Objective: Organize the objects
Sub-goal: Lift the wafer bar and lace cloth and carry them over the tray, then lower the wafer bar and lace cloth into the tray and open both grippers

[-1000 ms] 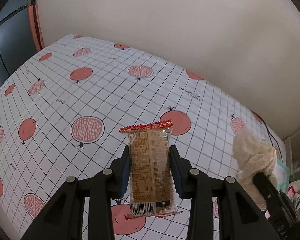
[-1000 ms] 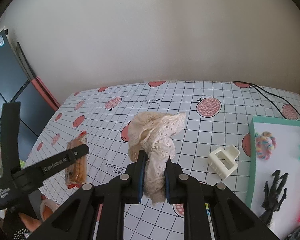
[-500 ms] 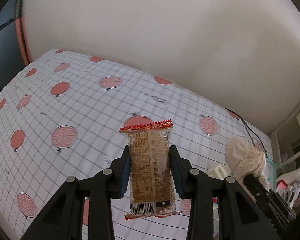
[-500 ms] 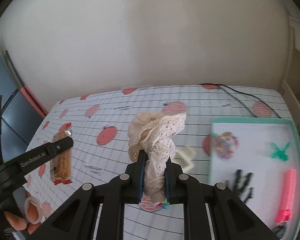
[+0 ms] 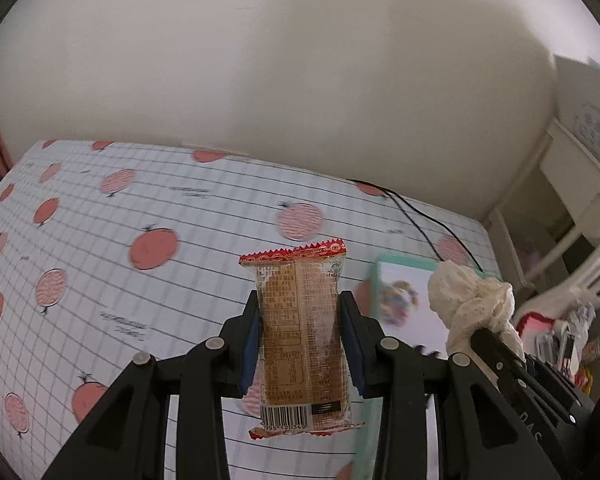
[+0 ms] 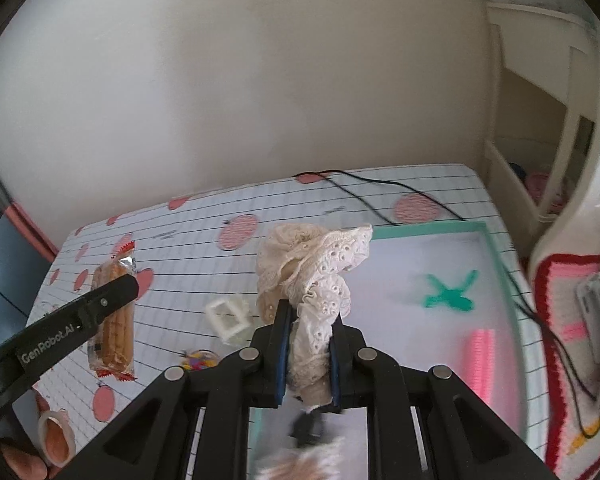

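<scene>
Cream lace scrunchie (image 6: 312, 280) pinched in right gripper (image 6: 307, 354) above teal-rimmed white tray (image 6: 496, 248), presumably for sorting; left gripper (image 5: 300, 344) clamps orange-wrapped snack bar (image 5: 300, 332).

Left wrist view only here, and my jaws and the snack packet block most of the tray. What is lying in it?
Observer: A green X-shaped clip lies in the teal tray, toward its far side.
Operator: Anything else inside?
Observer: A pink item near the right rim, too blurred to identify.
Operator: Anything loose on the table?
Observer: A white claw clip sits on the tablecloth, left of the held lace scrunchie.
</scene>
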Demonstrator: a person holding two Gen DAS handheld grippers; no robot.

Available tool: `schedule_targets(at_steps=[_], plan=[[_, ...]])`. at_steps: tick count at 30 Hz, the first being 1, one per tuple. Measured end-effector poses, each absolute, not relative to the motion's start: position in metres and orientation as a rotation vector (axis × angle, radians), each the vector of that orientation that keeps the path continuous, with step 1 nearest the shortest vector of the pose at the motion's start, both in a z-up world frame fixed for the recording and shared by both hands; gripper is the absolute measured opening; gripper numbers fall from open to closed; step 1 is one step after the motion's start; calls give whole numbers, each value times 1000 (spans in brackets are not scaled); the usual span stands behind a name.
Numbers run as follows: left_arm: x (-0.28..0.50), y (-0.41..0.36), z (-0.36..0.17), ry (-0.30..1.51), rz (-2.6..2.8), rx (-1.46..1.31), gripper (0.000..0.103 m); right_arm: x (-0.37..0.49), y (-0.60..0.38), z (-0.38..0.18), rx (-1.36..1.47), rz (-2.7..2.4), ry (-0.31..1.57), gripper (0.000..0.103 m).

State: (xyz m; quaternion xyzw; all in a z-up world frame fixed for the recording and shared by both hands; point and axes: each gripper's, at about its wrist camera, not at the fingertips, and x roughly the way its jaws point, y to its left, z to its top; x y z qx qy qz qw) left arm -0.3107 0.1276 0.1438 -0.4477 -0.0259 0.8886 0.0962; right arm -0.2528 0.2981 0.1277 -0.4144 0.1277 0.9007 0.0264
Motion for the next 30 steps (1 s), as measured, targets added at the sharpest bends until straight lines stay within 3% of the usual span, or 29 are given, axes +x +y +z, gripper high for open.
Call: schedule_targets(at_steps=[30], plan=[[-299,220,130,56,2494,-1216,38,-225,367,104,-1282,2629,402,17]])
